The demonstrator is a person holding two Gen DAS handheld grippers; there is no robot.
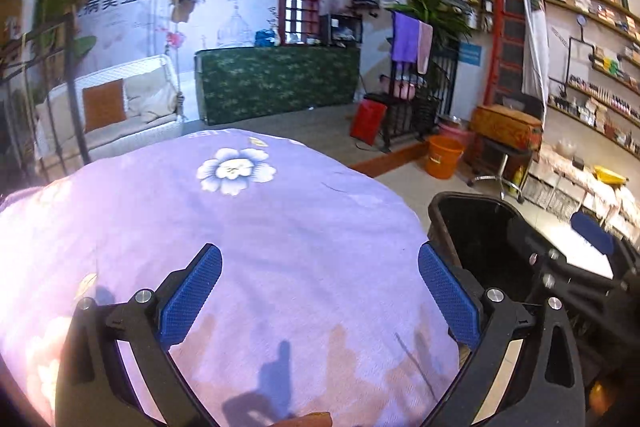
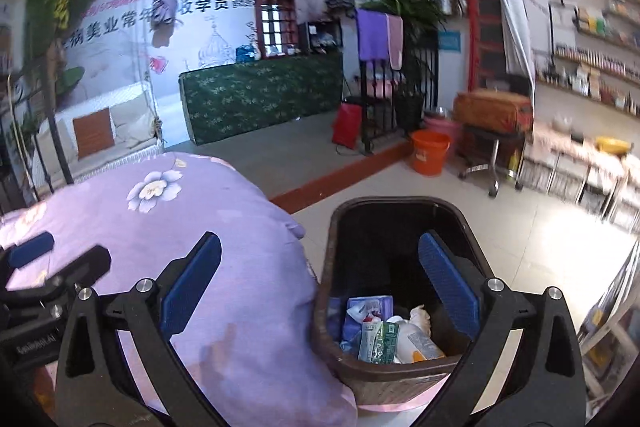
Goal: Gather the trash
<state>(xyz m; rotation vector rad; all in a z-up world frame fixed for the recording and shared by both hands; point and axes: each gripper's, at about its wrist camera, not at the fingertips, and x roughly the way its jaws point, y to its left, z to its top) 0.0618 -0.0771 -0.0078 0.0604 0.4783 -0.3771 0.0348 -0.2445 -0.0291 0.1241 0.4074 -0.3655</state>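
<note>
Trash [image 2: 384,335] lies in the bin [image 2: 400,379]; the cloth [image 1: 240,247] beside it looks clear. Both the left gripper [image 1: 320,295] and right gripper [image 2: 320,291] gape empty, so collection seems done.

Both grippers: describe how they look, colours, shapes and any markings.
The left gripper and right gripper match: two black angular plastic linkage arms with silver round bolt heads at the joints and cut-out slots lower down. Their fingers are flat, oblong blue pads with a fine dotted grip texture. In the right wrist view, the left gripper's black body carries small white lettering, too blurred to read.
</note>
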